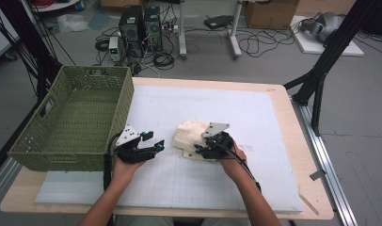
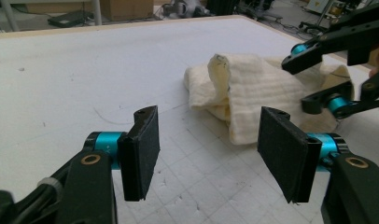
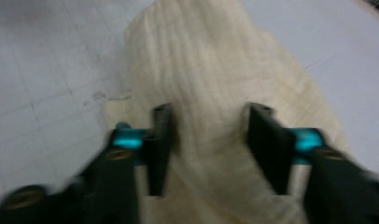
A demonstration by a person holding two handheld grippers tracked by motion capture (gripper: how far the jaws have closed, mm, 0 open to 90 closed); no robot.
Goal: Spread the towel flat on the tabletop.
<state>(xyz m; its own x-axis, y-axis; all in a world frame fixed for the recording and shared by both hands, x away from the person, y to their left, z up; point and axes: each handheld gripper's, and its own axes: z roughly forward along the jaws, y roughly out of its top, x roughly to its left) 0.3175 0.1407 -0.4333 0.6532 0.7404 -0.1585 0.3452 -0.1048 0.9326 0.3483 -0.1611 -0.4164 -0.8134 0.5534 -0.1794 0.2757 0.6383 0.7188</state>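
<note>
A cream, crumpled cloth (image 1: 187, 134) lies on the white gridded mat (image 1: 203, 188) near the table's middle. My left gripper (image 1: 154, 141) rests on the mat just left of the cloth, open, with nothing between its pads (image 2: 143, 149); the cloth (image 2: 257, 88) lies a short way ahead of it, one corner curled up. My right gripper (image 1: 201, 143) sits over the cloth's right side, pointing left. In the blurred right gripper view its jaws (image 3: 211, 109) stand apart with the cloth (image 3: 206, 70) beneath and between them. The left gripper view shows the right gripper (image 2: 302, 81) with its jaws spread above the cloth.
A green woven basket (image 1: 62, 160) stands at the table's left edge, close beside my left gripper. The wooden table rim (image 1: 292, 122) frames the mat. Computer towers, cables and black stand legs are on the floor beyond the table.
</note>
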